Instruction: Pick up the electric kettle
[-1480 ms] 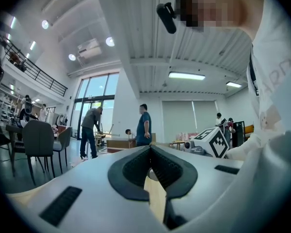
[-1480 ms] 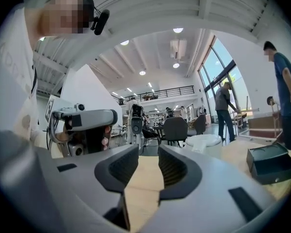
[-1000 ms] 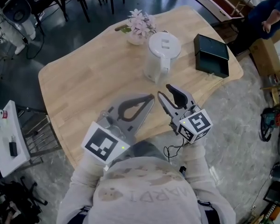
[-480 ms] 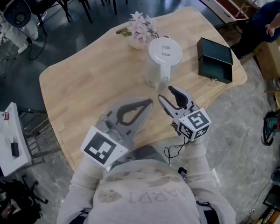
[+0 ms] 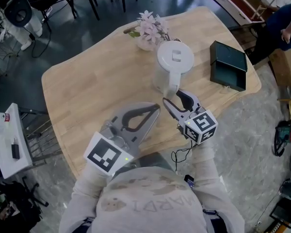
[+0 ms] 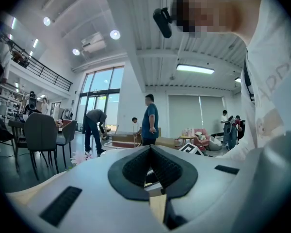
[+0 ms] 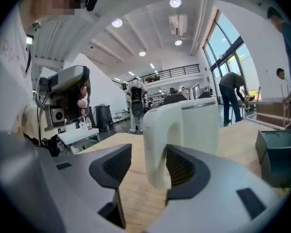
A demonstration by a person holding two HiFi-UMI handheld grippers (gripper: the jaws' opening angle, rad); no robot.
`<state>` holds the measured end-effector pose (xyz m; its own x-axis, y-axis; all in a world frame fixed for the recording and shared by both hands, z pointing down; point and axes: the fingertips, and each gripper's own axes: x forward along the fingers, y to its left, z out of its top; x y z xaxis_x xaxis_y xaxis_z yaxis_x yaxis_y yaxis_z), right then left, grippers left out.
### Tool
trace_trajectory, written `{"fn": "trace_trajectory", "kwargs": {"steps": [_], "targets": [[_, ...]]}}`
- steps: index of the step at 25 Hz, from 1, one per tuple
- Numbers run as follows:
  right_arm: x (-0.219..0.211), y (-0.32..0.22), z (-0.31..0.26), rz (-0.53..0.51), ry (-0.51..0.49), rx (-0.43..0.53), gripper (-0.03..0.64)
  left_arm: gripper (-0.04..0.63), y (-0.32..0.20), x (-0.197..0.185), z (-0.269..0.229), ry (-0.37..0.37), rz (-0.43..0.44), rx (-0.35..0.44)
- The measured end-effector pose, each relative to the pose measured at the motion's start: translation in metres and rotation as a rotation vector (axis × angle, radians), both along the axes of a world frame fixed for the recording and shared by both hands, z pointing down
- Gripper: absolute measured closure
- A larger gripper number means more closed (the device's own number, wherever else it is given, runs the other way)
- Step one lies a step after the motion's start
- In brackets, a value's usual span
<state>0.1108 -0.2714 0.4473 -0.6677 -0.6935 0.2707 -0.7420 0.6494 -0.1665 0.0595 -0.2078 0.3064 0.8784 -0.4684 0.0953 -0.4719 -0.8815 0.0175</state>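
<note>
The white electric kettle (image 5: 173, 64) stands upright on the wooden table (image 5: 87, 86), its handle (image 5: 173, 87) facing me. My right gripper (image 5: 172, 97) is at the handle with its jaws still opening. In the right gripper view the handle (image 7: 155, 144) stands between the two pads, close against the right pad (image 7: 182, 168), with a gap to the left one. The kettle (image 7: 196, 125) rises just behind it. My left gripper (image 5: 156, 109) hovers over the table to the kettle's near left, and in the left gripper view the left gripper (image 6: 150, 148) is shut and holds nothing.
A vase of pink flowers (image 5: 149, 27) stands just behind the kettle. A dark green box (image 5: 229, 64) lies at the table's right end. Chairs stand beyond the far edge, a white side table (image 5: 9, 144) is at left, and a person (image 5: 281, 18) is at top right.
My right gripper has moved forward and down to the kettle's handle, and its jaws have spread wider around it. The left gripper has edged forward slightly.
</note>
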Motion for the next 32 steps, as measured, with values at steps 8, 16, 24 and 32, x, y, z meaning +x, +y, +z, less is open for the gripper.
{"fn": "trace_trajectory", "kwargs": {"steps": [8,16,24,32], "targets": [[-0.011,-0.013,0.015,-0.073,0.010,-0.032,0.410,0.583,-0.013,-0.002,0.006,-0.007,-0.018,-0.014],[-0.022,-0.019,0.025,-0.148,0.008,-0.053,0.410,0.583,-0.021,-0.002,0.014,-0.016,-0.015,-0.023],[-0.031,-0.023,0.030,-0.209,0.010,-0.066,0.410,0.583,-0.024,-0.002,0.019,-0.020,-0.020,-0.037],[-0.040,-0.024,0.037,-0.277,0.021,-0.085,0.410,0.584,-0.027,-0.003,0.024,-0.031,-0.025,-0.048]]}}
